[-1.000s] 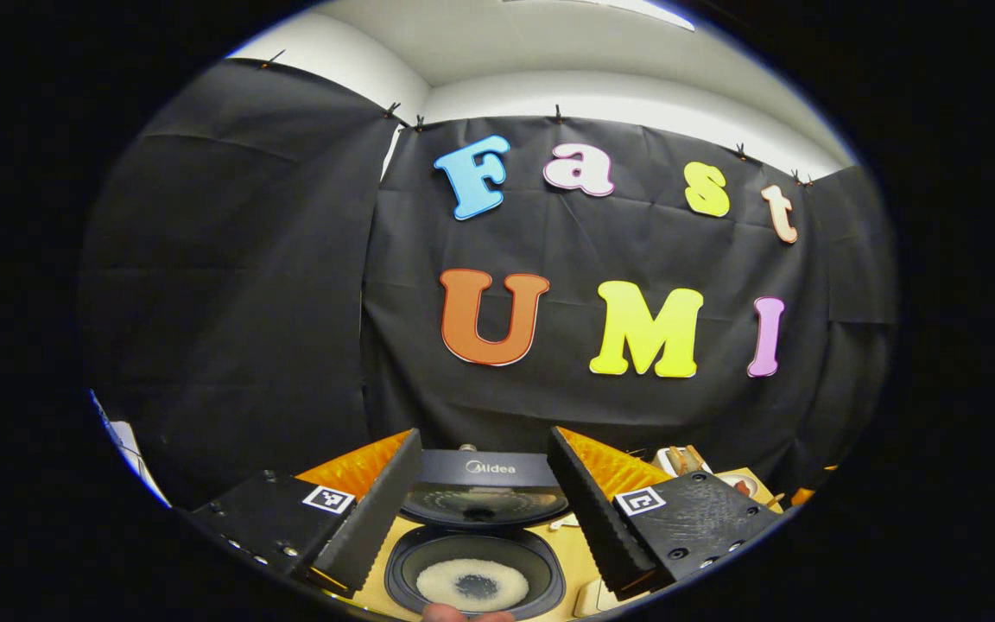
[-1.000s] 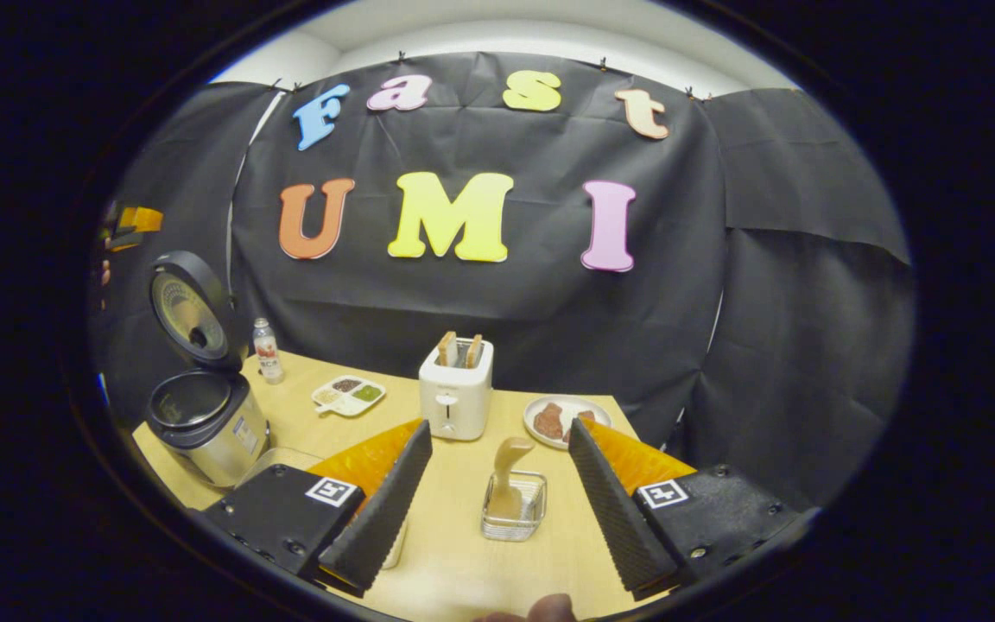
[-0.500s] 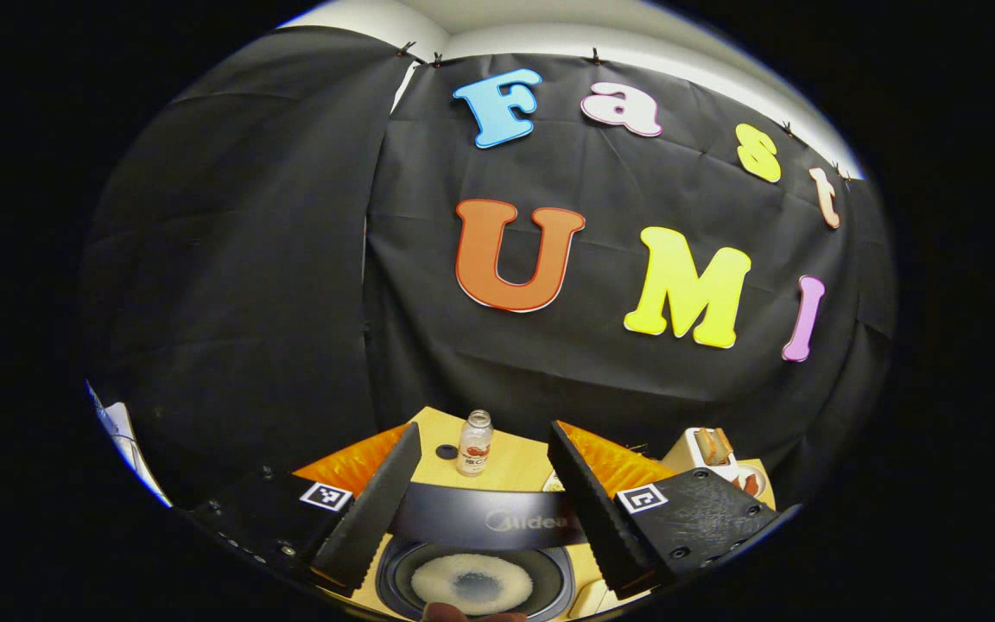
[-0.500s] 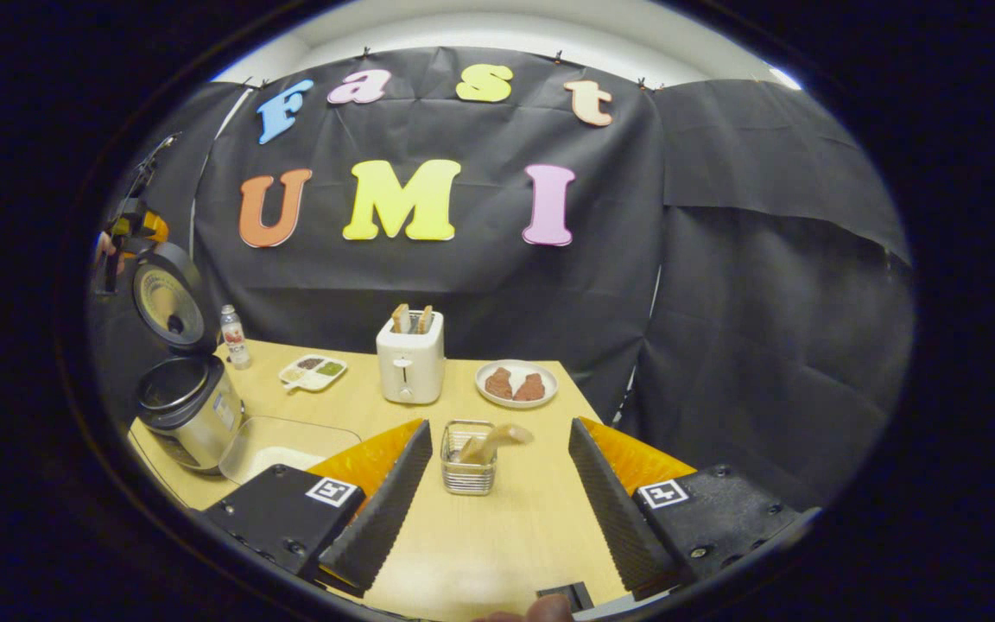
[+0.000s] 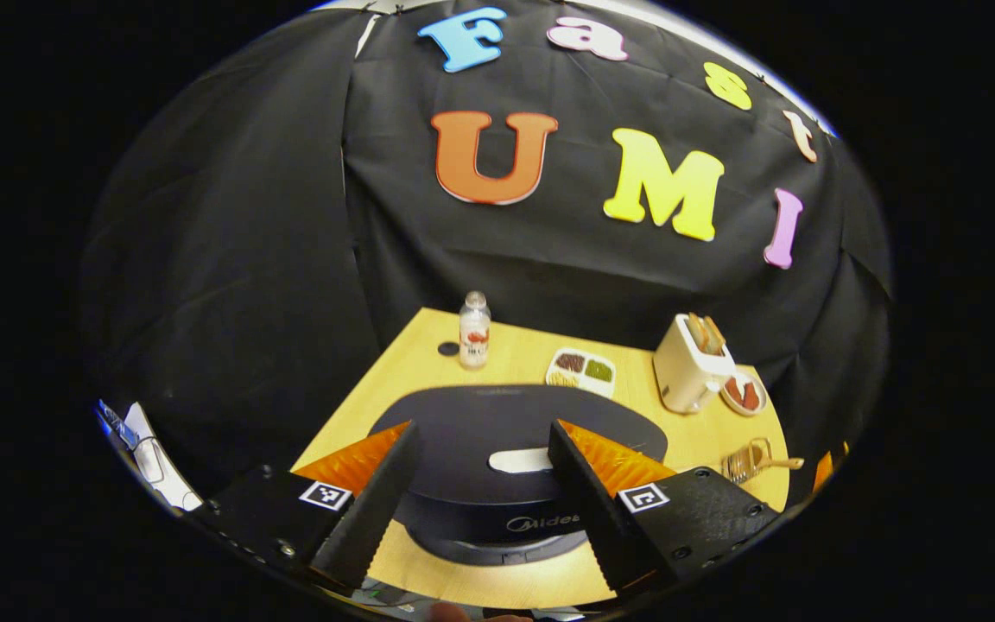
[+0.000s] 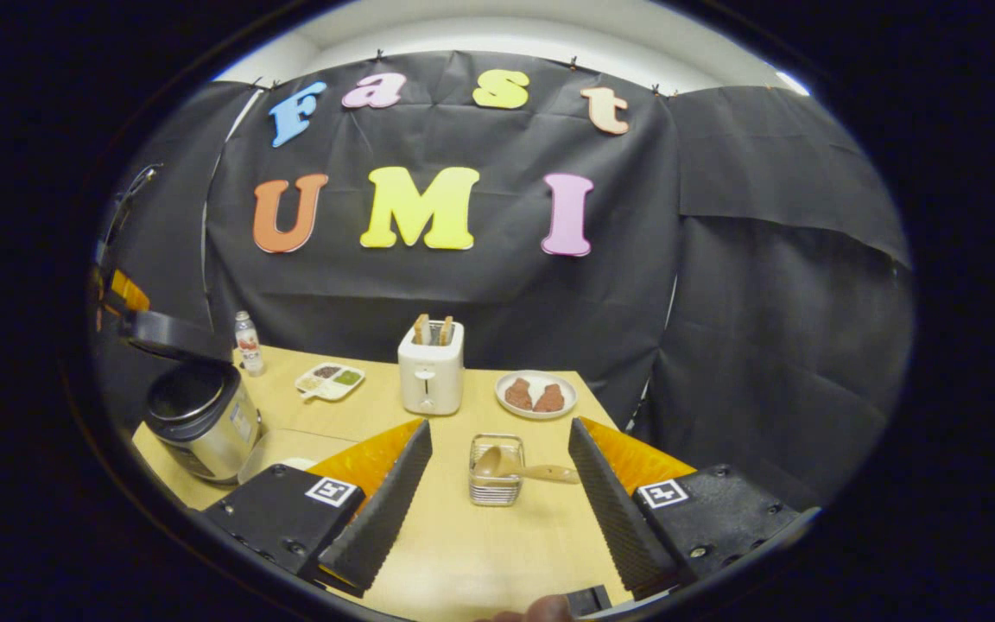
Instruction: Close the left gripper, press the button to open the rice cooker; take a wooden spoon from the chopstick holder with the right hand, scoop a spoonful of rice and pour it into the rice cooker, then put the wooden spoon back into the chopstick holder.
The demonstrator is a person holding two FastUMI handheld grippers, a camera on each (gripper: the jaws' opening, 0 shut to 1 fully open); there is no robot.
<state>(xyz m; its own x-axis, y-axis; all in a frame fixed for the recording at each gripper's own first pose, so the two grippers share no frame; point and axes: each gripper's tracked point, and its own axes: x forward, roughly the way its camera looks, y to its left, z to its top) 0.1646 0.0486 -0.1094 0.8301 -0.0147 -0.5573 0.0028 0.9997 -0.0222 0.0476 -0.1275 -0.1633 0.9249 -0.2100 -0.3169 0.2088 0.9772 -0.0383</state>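
Over the rice cooker [image 5: 497, 471], left gripper [image 5: 482, 492] hovers tilted down at the dark lid, fingers wide apart, holding nothing; lid looks nearly down in left gripper view, part-raised in right gripper view [image 6: 195, 406]. Right gripper [image 6: 497, 501] low over counter [image 6: 463, 553], level, fingers spread wide, empty. Chopstick holder [image 6: 495, 471] sits on counter between them, w/ wooden spoon [image 6: 519, 468] in it: bowl inside, handle lying abt horizontal, pointing right. Toaster [image 6: 431, 371] & plate [image 6: 536, 396] behind.

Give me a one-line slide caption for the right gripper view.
Open right gripper faces the wooden spoon resting in the chopstick holder, rice cooker lid half lowered at left.
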